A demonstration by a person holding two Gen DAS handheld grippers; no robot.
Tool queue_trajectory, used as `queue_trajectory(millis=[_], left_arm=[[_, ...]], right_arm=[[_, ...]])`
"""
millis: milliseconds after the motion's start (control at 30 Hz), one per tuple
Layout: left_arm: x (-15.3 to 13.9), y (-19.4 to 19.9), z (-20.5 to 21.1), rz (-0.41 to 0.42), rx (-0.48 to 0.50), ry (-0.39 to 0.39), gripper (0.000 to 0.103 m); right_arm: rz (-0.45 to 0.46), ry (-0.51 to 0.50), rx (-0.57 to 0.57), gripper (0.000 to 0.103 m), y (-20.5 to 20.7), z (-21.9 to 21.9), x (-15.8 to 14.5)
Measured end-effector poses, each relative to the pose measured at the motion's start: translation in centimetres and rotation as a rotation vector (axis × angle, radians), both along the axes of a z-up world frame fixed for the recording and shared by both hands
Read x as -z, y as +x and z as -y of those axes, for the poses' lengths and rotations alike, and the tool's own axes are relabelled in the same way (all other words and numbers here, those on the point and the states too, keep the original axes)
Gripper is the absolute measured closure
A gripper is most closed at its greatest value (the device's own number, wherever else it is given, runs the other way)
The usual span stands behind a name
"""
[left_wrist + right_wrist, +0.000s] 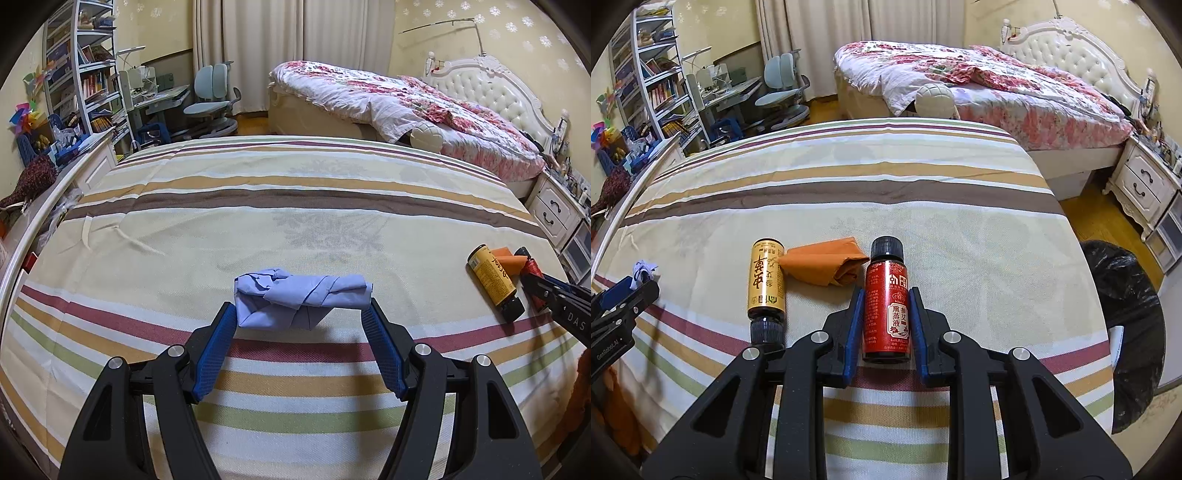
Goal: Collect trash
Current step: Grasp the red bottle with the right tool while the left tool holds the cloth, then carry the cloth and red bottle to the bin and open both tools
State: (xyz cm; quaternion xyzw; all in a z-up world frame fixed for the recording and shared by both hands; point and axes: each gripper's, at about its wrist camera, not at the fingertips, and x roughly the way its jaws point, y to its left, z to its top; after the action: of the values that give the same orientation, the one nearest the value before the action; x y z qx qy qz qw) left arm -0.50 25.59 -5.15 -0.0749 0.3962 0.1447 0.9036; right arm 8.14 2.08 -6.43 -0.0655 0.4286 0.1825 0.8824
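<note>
Both hands look to be at the pick-up step of collecting the trash off the striped bedspread (295, 206). The right gripper (886, 325) has its jaws drawn in on the red bottle (886, 306): both blue pads lie against the bottle's sides about halfway up its label, with the black cap pointing away past the fingertips and the base toward the gripper body. Whether the bottle is already lifted clear of the bed I cannot tell. The left gripper (303, 314) has its jaws spread wide, with the crumpled blue paper (301, 297) lying across the gap at the fingertips; each end of the wad sits at or just touching a pad, but no squeeze is visible. The likely next move is for the left to close on the soft wad, while the right carries its bottle toward the black trash bag (1123, 332) off the bed's right side. A yellow bottle (767, 280) and a crumpled orange paper (827, 267) remain on the bed just left of the red bottle.
</note>
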Motion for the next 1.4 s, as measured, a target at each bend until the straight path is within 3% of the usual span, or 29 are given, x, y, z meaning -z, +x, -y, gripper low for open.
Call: queue_trajectory(millis=[567,1000,1400], left_arm=[[-1.7,-0.8,4.2,0.055,0.060,-0.009,0.035],[-4.2,0.2,12.2,0.120,0.216,0.019,0.035],[-4.8,3.5,21.5,0.159,0.398,0.046,0.035]], right_arm=[[0.059,0.030,0.055,0.080,-2.5,4.5,-1.5],[0.145,0.055,0.156,0.080,-4.2,11.3,-4.0],[0.187,0.054,0.307,0.080,-3.0,19.2,-4.4]])
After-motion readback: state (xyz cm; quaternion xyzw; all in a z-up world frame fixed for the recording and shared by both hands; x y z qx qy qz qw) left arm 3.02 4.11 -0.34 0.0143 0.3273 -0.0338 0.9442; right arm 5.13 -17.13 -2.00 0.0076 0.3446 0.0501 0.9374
